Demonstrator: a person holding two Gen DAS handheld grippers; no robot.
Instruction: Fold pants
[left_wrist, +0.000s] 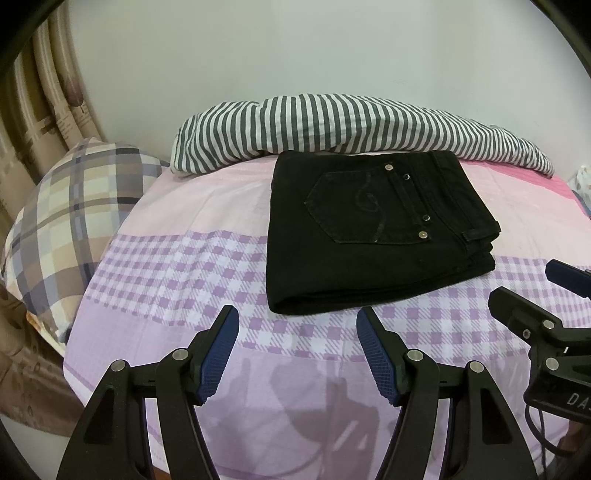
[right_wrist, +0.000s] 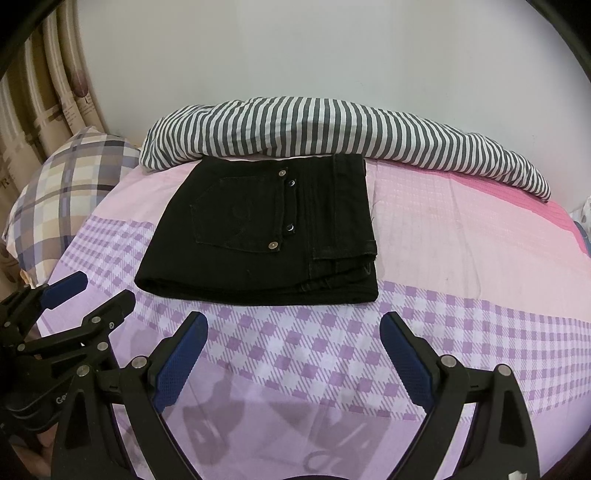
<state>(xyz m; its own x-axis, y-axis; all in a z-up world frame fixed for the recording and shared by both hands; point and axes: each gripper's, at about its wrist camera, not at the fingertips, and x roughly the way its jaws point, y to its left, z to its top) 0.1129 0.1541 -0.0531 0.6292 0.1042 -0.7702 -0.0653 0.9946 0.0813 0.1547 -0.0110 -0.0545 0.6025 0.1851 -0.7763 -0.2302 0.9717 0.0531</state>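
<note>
Folded pants (left_wrist: 373, 236) just beyond left gripper (left_wrist: 297, 350), untouched.

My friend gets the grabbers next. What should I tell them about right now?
Left gripper: open, empty, above the bed sheet.
Right gripper: open, empty too.
Black pants: folded into a neat stack in front of the striped blanket, pocket side up, touching neither gripper.
Done: the folding looks finished.
Left: probably nothing, maybe square up the layered edges.
</note>
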